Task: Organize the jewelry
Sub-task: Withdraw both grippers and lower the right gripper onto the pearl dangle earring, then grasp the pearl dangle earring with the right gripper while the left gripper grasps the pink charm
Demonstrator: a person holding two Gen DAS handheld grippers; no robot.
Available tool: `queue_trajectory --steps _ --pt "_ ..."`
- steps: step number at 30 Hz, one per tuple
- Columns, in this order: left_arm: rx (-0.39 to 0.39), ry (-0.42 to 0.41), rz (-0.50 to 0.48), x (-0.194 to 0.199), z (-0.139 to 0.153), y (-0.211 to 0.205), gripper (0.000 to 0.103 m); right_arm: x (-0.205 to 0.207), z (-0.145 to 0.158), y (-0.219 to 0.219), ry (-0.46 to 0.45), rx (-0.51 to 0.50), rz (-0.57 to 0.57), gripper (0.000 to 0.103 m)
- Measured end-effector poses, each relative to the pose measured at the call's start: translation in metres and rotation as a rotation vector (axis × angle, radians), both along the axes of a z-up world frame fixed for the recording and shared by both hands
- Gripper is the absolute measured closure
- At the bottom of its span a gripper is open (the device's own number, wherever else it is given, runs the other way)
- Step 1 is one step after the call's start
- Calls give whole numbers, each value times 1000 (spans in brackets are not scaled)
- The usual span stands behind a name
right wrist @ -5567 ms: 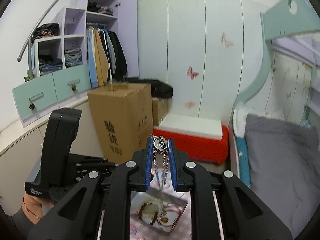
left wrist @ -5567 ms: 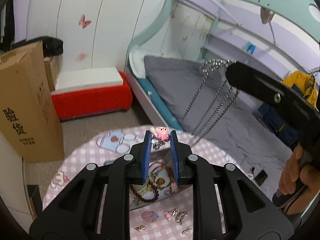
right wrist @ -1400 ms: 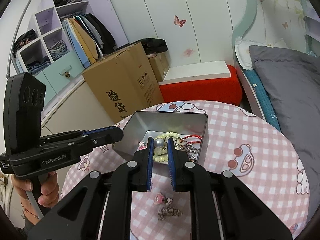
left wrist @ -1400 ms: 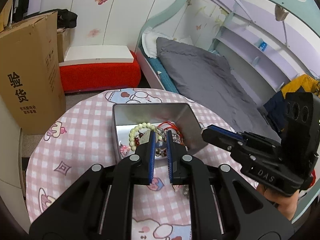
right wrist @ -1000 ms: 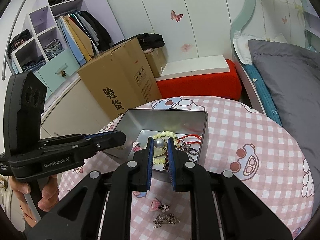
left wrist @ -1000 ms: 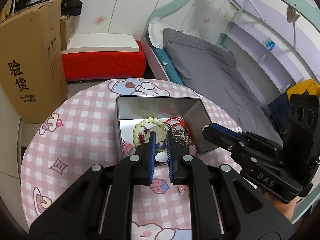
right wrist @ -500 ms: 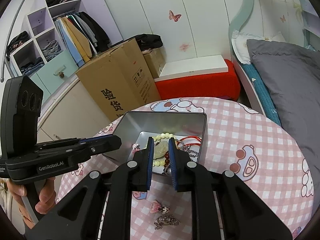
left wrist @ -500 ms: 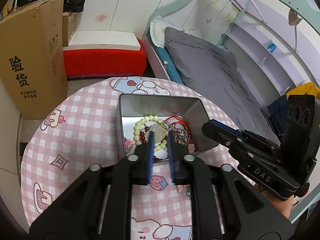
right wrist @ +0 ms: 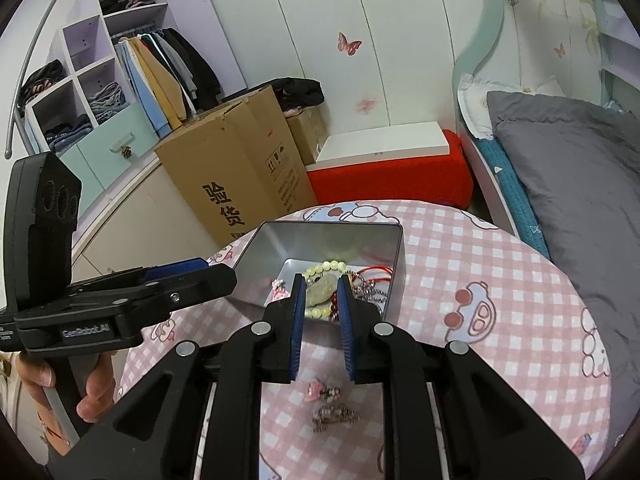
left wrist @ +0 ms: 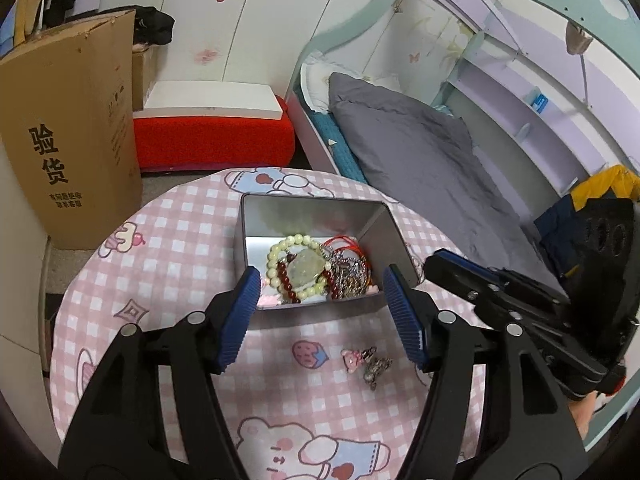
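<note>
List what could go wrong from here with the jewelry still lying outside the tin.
1. The pink charm and the silver trinket lie close together on the tablecloth; a pinch at one may drag or catch the other.
2. Both are small and flat, so wide pads may slip off them.
3. The left gripper and right gripper hover near the same tin and could collide.

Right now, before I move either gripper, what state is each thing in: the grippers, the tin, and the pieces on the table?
left gripper: open wide, empty, above the tin's near edge.
right gripper: partly open, empty.
metal tin: lidless, upright, holding jewelry.
bead bracelets: lying in the tin, tangled with chains.
pink charm: loose on the tablecloth, outside the tin.
silver charm: loose on the tablecloth beside the pink charm.
</note>
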State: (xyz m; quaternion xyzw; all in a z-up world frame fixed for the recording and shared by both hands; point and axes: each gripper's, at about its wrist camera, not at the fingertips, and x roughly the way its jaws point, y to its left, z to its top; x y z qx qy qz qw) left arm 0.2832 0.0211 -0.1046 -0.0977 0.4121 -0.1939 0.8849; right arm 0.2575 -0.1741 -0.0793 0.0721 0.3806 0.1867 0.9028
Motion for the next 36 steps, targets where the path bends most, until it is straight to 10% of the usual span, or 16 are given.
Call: queue_trajectory --steps 26,36 --pt "118 106 30 -53 -65 -5 38 -41 -89 32 148 -265 35 61" --pt "142 116 -1 -47 -76 -25 38 -42 -90 14 112 -289 39 99"
